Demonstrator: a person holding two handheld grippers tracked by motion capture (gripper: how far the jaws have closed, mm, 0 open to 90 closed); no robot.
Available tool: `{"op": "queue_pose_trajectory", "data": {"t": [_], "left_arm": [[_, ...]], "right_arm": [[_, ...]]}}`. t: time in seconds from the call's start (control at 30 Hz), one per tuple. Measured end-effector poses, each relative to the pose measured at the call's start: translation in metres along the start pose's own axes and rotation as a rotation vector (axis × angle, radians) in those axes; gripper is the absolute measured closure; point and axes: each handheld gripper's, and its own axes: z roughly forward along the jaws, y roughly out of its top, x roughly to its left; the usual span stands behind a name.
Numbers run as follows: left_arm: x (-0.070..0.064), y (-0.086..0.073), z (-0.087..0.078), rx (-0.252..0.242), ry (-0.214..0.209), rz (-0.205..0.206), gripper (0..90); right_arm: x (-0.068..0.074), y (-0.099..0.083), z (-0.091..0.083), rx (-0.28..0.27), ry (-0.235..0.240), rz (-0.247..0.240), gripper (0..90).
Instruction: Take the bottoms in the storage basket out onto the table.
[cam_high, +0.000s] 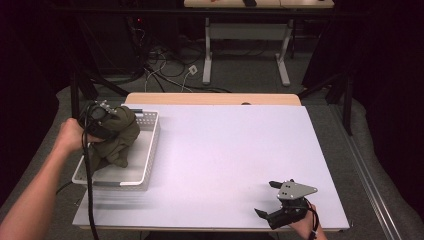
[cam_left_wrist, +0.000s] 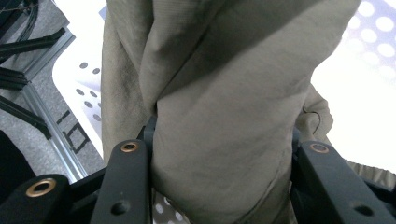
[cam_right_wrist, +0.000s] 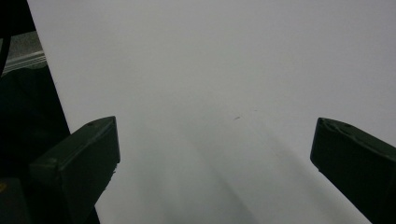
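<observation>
An olive-green cloth (cam_high: 120, 137) hangs bunched over the white perforated basket (cam_high: 147, 150) at the table's left side. My left gripper (cam_high: 107, 117) is shut on the cloth and holds it up above the basket. In the left gripper view the cloth (cam_left_wrist: 224, 93) fills the gap between the two black jaws, with the basket wall (cam_left_wrist: 81, 88) behind it. Near the table's front right corner my right gripper (cam_high: 272, 200) stands open over the bare white surface. Its fingers (cam_right_wrist: 79, 163) are wide apart with nothing between them.
The white table top (cam_high: 230, 155) stretches between the basket and the right gripper. Its front edge is close to the right gripper. Beyond the table, cables (cam_high: 165, 65) lie on the floor and another desk's legs (cam_high: 207, 50) stand at the back.
</observation>
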Motion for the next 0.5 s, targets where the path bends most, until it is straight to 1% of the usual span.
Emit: {"op": "queue_pose_trajectory", "data": {"t": [0.03,0.13,0.17,0.2,0.23,0.27,0.3,0.33,0.43,0.5], "left_arm": [[0.0,0.0,-0.001,0.007,0.003,0.007,55.0],[0.0,0.001,-0.004,0.018,-0.006,0.041,55.0],[-0.001,0.001,-0.006,0.028,-0.004,0.065,54.9],[-0.001,0.001,-0.006,0.028,-0.004,0.065,55.0],[-0.001,0.002,-0.008,0.035,-0.012,0.086,55.0],[-0.001,0.002,-0.008,0.035,-0.012,0.086,55.0],[0.0,0.003,-0.01,0.046,-0.02,0.11,54.9],[0.0,0.003,-0.01,0.046,-0.02,0.11,54.9],[0.0,0.005,-0.012,0.06,-0.027,0.137,54.9],[0.0,0.007,-0.015,0.072,-0.04,0.153,55.0]], "right_arm": [[0.0,0.0,0.0,0.0,0.001,0.001,0.8],[0.0,0.0,0.0,0.0,0.001,0.002,0.8],[0.0,0.0,0.0,-0.001,0.003,0.0,0.8],[0.0,0.0,0.0,-0.001,0.003,0.0,0.8],[0.0,0.0,0.001,0.0,0.004,0.0,0.8],[0.0,0.0,0.001,0.0,0.004,0.0,0.8],[0.0,0.0,0.001,0.0,0.003,0.0,0.8],[0.0,0.0,0.001,0.0,0.003,0.0,0.8],[0.0,0.0,0.001,0.003,0.006,0.0,0.8],[0.0,0.0,0.001,0.004,0.007,-0.002,0.8]]}}
